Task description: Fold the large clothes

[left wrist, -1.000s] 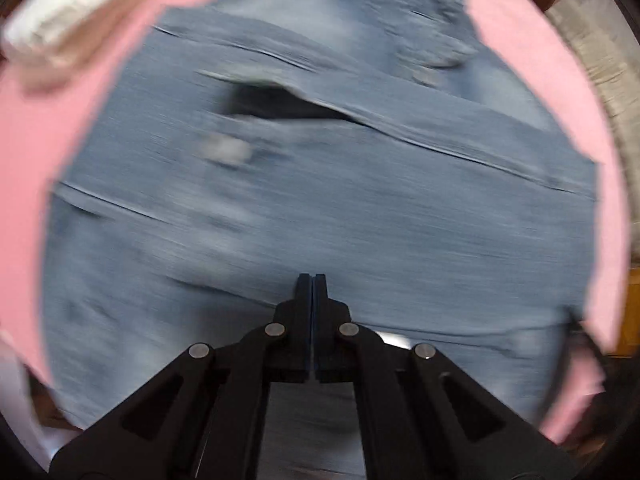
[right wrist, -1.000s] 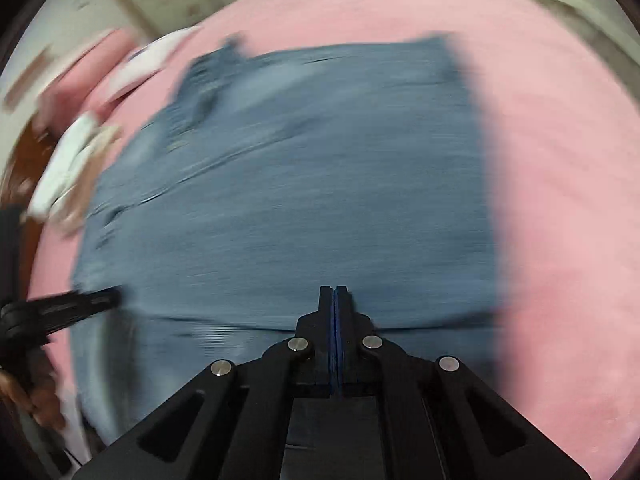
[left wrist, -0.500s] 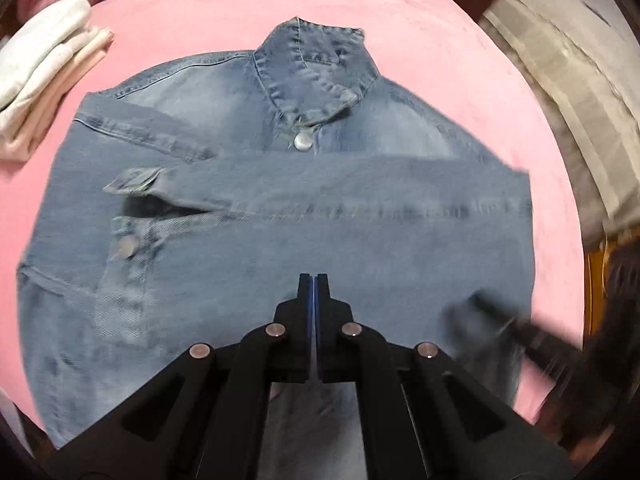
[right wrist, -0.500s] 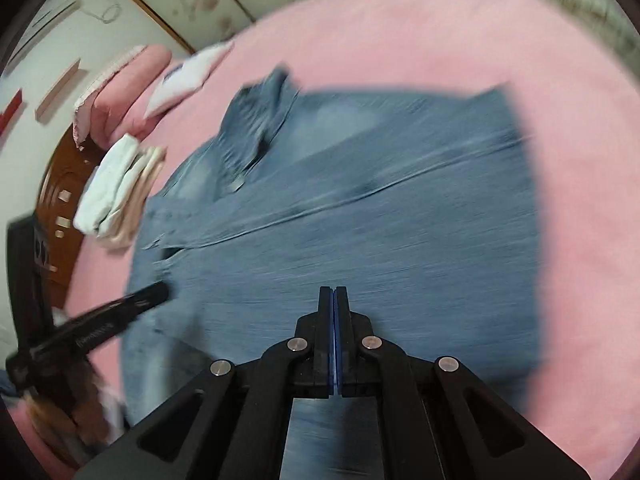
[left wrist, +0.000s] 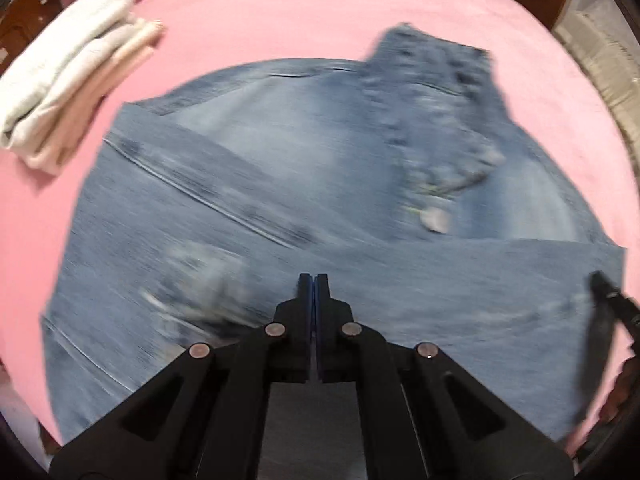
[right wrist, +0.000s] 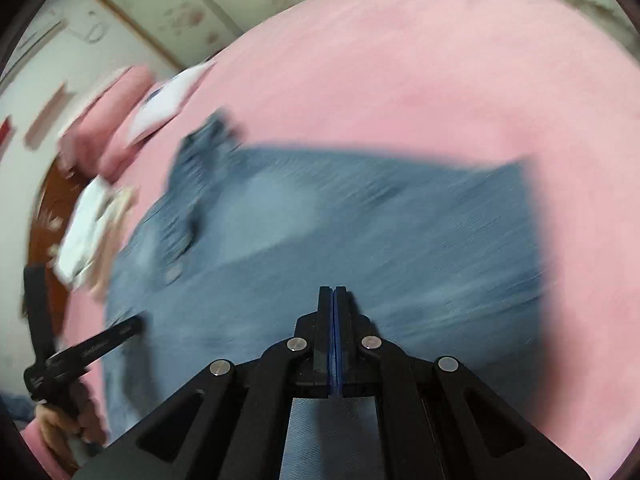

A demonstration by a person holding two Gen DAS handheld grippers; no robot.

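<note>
One denim jacket (left wrist: 304,208) is spread on the pink bedcover (left wrist: 320,16), with one stack of folded pale clothes (left wrist: 68,72) just beyond its left shoulder. Two grippers, the left gripper (left wrist: 315,280) and right gripper (right wrist: 333,292), are held above the jacket's near half, jaws pressed together on nothing. Folded layers could be dragged open if closed tips were swept across the denim.
</note>
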